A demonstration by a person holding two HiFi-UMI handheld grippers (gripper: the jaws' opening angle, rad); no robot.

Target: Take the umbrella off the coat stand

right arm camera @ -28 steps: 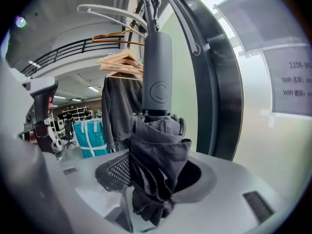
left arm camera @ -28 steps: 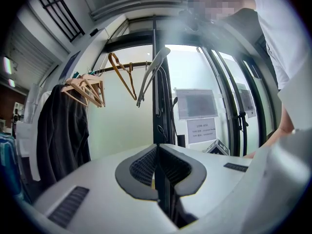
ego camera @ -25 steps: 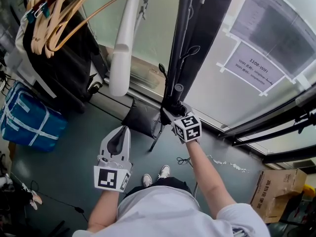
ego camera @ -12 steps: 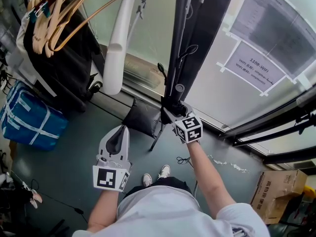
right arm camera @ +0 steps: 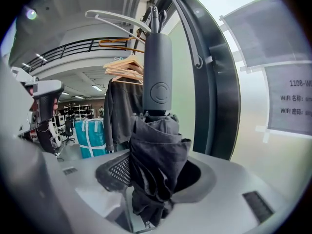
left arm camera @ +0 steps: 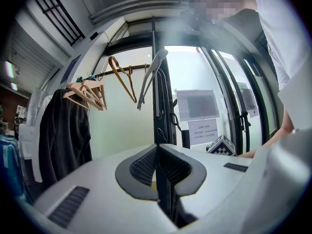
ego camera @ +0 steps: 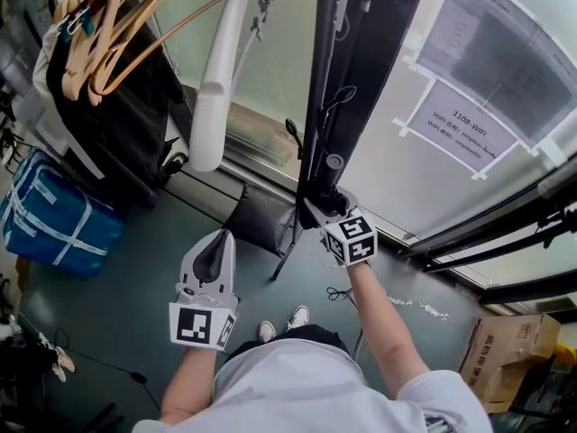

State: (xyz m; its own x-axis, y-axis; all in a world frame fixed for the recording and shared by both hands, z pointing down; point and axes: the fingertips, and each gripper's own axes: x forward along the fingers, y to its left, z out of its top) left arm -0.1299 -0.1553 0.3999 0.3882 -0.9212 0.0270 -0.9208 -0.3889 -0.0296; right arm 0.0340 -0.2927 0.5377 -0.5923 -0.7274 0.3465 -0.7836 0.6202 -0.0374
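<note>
Right claw (ego camera: 320, 210) grasps the folded umbrella (right arm camera: 157, 145), hanging far right on the stand (ego camera: 343, 70). Best to lift it straight up, grip firm, until free. Left claw (ego camera: 215, 253), near left, is clenched and empty.

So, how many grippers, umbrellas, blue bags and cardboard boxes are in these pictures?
Grippers: 2 (left gripper, right gripper)
Folded umbrella: 1
Blue bag: 1
Cardboard box: 1
Total: 5

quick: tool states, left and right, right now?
Left tool: closed, empty.
Right tool: closed on the umbrella.
</note>
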